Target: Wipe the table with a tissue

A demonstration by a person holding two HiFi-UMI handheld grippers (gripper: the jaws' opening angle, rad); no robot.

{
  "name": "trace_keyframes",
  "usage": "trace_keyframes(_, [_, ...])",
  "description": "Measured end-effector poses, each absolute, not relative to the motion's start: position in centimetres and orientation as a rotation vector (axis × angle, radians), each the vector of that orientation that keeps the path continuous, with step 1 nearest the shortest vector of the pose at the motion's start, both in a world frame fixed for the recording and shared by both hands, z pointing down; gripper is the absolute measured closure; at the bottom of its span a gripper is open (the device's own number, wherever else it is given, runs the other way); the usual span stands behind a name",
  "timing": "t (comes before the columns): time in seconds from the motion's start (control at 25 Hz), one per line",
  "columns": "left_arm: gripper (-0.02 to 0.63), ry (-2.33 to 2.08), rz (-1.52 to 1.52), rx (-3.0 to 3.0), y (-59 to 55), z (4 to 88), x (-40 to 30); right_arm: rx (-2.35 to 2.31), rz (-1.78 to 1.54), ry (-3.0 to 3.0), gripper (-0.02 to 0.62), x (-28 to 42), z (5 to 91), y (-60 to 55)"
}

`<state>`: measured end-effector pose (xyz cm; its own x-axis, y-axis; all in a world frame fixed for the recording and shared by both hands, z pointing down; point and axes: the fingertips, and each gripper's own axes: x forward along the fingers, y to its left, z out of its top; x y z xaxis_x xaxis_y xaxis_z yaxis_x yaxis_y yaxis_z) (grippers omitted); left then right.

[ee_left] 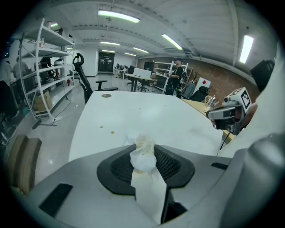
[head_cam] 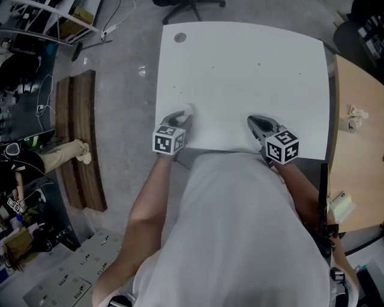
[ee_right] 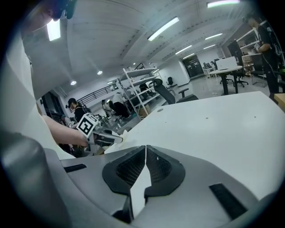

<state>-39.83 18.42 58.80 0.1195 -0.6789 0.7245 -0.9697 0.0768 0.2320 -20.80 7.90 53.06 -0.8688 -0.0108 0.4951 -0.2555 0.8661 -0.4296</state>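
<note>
A crumpled white tissue (ee_left: 143, 156) is pinched between the jaws of my left gripper (ee_left: 144, 153). In the head view that gripper (head_cam: 183, 116) is at the near left edge of the white table (head_cam: 240, 72), with the tissue (head_cam: 189, 110) sticking out of its tip over the tabletop. My right gripper (head_cam: 252, 122) is at the near edge further right, its jaws shut with nothing between them; in its own view the tips (ee_right: 145, 149) meet. The two grippers are apart, each visible in the other's view.
Small brown specks (ee_left: 107, 129) lie on the tabletop ahead of the left gripper. A wooden table (head_cam: 360, 174) adjoins on the right, with a crumpled wad (head_cam: 359, 117) on it. An office chair (head_cam: 189, 7) stands at the far end. A wooden bench (head_cam: 81, 138) lies on the floor at left.
</note>
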Motion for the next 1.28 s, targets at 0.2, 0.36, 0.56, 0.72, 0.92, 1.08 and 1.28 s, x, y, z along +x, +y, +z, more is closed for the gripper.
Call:
trace_keyframes(0.2, [0.482, -1.634, 0.528, 1.633, 19.7, 58.7, -44.7, 0.199, 0.683, -2.571, 0.577, -23.7, 52.4, 8.8])
trace_keyframes(0.36, [0.482, -1.630, 0.551, 1.617, 19.4, 59.0, -48.4, 0.228, 0.771, -2.579, 0.577, -25.0, 52.2, 9.5])
trace_keyframes(0.56, [0.482, -1.609, 0.522, 1.624, 17.1, 59.1, -52.3, 0.283, 0.780, -2.579, 0.577, -26.3, 52.0, 9.4])
trace_keyframes(0.72, [0.482, -1.568, 0.622, 1.672, 14.8, 59.8, -54.1, 0.342, 0.810, -2.562, 0.577, -26.1, 52.5, 8.9])
trace_keyframes(0.92, [0.482, -1.494, 0.845, 1.745, 12.8, 60.9, -55.5, 0.431, 0.867, -2.529, 0.577, -25.0, 53.6, 8.7])
trace_keyframes(1.08, [0.482, -1.414, 1.066, 1.800, 11.9, 61.9, -56.1, 0.470, 0.894, -2.516, 0.577, -24.5, 54.2, 9.0])
trace_keyframes(1.28, [0.483, -1.351, 1.196, 1.852, 11.3, 62.4, -55.9, 0.514, 0.912, -2.505, 0.577, -24.0, 54.2, 9.6])
